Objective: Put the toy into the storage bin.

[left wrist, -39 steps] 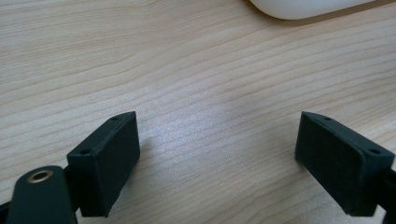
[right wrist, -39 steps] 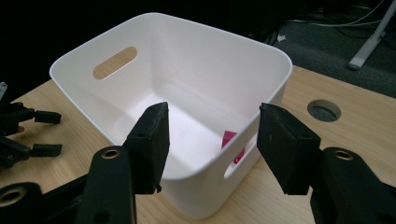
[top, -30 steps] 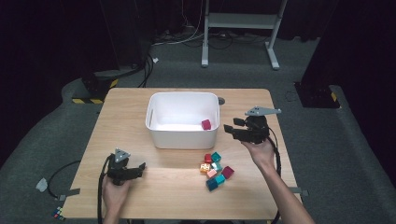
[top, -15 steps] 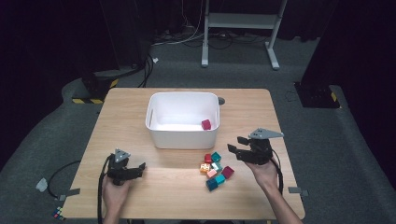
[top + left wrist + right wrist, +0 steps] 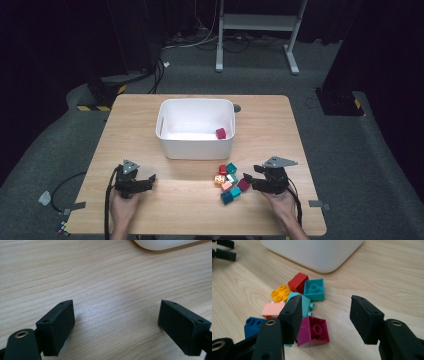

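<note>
A small heap of toy bricks (image 5: 229, 182) lies on the wooden table (image 5: 280, 125) in front of a white bin (image 5: 196, 145). One dark pink brick (image 5: 220, 133) sits inside the bin. My right gripper (image 5: 249, 180) is low at the heap's right edge, open. In the right gripper view its jaws (image 5: 326, 312) stand wide apart, and a magenta brick (image 5: 313, 331) lies beside the left jaw, not pinched. Beyond are teal (image 5: 314, 289), red (image 5: 298, 282), yellow (image 5: 279, 293), pink (image 5: 273, 310) and blue (image 5: 253, 325) bricks. My left gripper (image 5: 150, 180) rests open over bare wood (image 5: 116, 322).
The white bin's rounded corner (image 5: 319, 257) stands just behind the bricks. The bin's edge (image 5: 162, 243) also shows ahead of the left gripper. The left gripper's jaw tips (image 5: 224, 251) appear far off at the right gripper view's top left. Dark floor surrounds the table.
My right gripper has come down and back from beside the bin's right side to the table at the heap's right edge. The left gripper has stayed put.
</note>
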{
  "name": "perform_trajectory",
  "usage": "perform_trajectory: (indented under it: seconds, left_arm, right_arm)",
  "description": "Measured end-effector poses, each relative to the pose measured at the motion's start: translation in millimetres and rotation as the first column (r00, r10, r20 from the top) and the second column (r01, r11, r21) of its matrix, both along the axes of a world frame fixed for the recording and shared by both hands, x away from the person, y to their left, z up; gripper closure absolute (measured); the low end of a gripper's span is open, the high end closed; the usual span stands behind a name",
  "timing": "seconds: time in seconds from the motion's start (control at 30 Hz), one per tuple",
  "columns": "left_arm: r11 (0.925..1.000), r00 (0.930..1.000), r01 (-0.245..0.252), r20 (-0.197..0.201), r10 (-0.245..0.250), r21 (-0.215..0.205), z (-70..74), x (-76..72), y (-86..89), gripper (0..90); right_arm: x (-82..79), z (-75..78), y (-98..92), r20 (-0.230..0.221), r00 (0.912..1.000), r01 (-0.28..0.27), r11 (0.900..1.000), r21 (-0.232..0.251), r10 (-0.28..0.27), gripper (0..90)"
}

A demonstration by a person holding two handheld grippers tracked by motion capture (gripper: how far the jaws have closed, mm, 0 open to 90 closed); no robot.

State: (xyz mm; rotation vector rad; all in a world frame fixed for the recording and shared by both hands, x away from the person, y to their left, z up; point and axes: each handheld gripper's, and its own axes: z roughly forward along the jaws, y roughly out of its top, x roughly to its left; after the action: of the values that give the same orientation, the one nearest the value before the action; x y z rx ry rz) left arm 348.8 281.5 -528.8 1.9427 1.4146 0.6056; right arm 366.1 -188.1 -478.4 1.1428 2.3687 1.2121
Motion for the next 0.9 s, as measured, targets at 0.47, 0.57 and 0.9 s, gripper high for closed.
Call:
perform_trajectory:
  seconds: [0.47, 0.57, 0.9]
  left_arm:
    - [1.0, 1.0, 0.001, 0.0, -0.001, 0.0, 0.0, 0.1, 0.0, 14.0]
    - [1.0, 1.0, 0.001, 0.0, -0.001, 0.0, 0.0, 0.1, 0.0, 14.0]
    - [1.0, 1.0, 0.002, -0.001, -0.002, 0.0, 0.0, 0.1, 0.0, 14.0]
  right_arm:
    - [-6.7, -24.7, 4.9, -0.063, 0.9979, -0.012, 0.999, -0.03, 0.01, 43.2]
    - [-6.6, -28.0, 6.3, -0.064, 0.9979, -0.014, 0.999, -0.041, 0.011, 43.2]
    - [-2.7, -38.1, 6.8, -0.068, 0.9977, -0.001, 0.996, -0.092, -0.005, 43.6]
